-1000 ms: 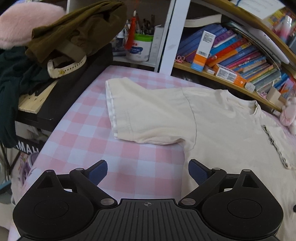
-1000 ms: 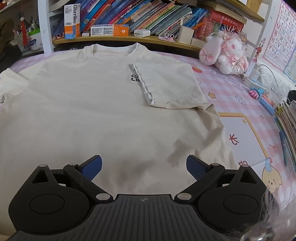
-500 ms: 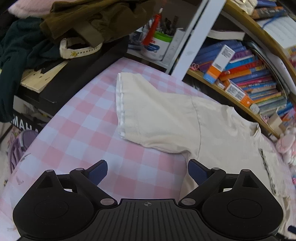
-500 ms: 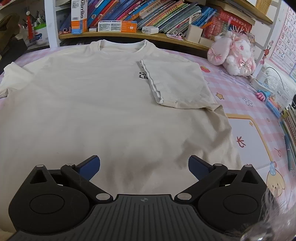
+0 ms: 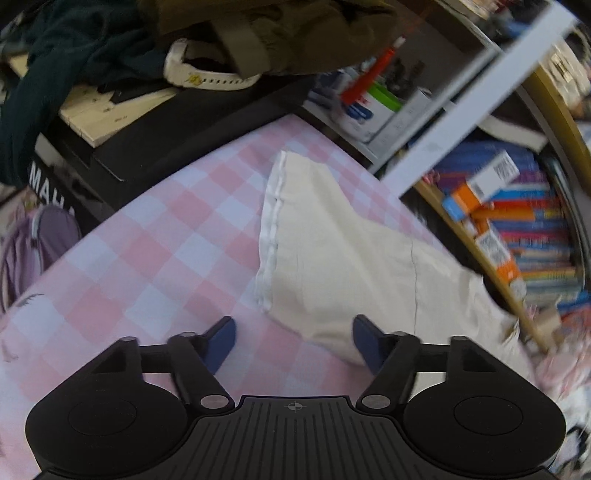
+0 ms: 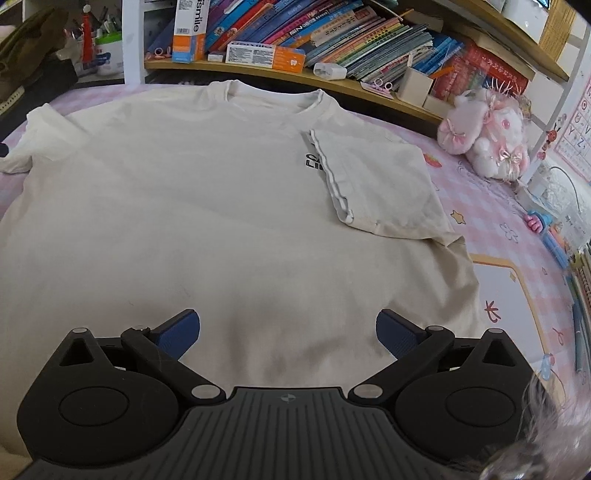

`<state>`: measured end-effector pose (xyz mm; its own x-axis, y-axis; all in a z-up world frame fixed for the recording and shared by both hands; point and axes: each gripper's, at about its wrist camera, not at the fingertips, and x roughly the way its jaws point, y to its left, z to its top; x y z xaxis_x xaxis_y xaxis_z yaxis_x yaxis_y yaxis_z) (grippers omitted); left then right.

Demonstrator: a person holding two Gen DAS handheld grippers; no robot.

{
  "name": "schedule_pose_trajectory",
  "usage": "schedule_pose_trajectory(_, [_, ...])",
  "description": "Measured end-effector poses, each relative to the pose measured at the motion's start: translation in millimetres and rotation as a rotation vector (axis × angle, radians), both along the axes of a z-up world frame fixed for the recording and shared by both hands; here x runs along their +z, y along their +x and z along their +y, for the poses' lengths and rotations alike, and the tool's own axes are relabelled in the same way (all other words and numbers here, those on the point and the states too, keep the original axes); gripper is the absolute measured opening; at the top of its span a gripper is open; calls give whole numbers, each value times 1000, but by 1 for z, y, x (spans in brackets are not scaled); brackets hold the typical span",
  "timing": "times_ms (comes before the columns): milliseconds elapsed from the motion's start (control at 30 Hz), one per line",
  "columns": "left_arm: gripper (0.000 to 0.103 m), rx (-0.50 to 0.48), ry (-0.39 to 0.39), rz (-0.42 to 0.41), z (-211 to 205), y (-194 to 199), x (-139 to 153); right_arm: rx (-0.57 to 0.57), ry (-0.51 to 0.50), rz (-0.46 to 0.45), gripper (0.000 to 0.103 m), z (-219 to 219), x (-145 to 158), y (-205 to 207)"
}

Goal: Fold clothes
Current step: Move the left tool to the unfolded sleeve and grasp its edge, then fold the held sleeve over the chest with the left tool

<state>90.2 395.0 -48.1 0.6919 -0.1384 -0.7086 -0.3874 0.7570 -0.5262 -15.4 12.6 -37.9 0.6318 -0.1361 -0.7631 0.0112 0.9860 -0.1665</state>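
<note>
A cream T-shirt lies flat on the pink checked bed cover. Its right sleeve is folded in over the chest, partly covering a black print. Its left sleeve lies spread out, with the white hem toward the bed's edge. My left gripper is open just above the near corner of that sleeve; its right finger overlaps the sleeve's lower edge. My right gripper is open and empty above the shirt's lower body.
A black keyboard case piled with dark clothes stands left of the bed. A bookshelf runs along the far side. A pink plush toy and small toys sit at the right.
My left gripper has moved forward and down toward the left sleeve, tilting, until its fingers straddle the sleeve's near corner. My right gripper has drawn back slightly over the shirt. Both stay open.
</note>
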Motion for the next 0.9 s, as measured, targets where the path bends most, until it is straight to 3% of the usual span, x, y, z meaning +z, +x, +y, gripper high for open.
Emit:
schedule_pose_trajectory(133, [43, 70, -66, 14, 7, 10, -6, -16, 9, 2, 103, -3, 0, 2])
schedule_pose_trajectory(200, [27, 105, -99, 21, 11, 15, -8, -23, 12, 3, 103, -5, 0, 2])
schedule_pose_trajectory(233, [12, 141, -112, 33, 13, 16, -10, -26, 13, 4, 103, -5, 0, 2])
schedule_pose_trajectory(300, [7, 242, -162, 34, 18, 11, -13, -34, 13, 6, 103, -7, 0, 2])
schedule_pose_trajectory(367, [5, 269, -159, -1, 14, 10, -6, -44, 13, 7, 103, -9, 0, 1])
schedule_pose_trajectory(433, [5, 193, -82, -69, -4, 18, 13, -64, 17, 7, 103, -15, -1, -1])
schedule_pose_trajectory(533, [5, -39, 42, -193, -44, 39, 47, -97, 25, 8, 103, -24, -2, -3])
schedule_pose_trajectory(667, [5, -522, 230, -251, -129, 57, 66, -140, 38, 8, 103, -35, -2, -5])
schedule_pose_trajectory(700, [6, -567, 246, -247, -138, 58, 65, -148, 42, 6, 103, -38, -2, -5])
schedule_pose_trajectory(767, [16, -555, 249, -233, -141, 59, 61, -160, 50, 4, 103, -41, -2, -5])
schedule_pose_trajectory(833, [18, -542, 251, -220, -143, 61, 57, -168, 61, 5, 103, -45, -4, -5])
schedule_pose_trajectory(900, [34, -530, 253, -206, -145, 62, 52, -170, 70, 10, 103, -48, -5, -5])
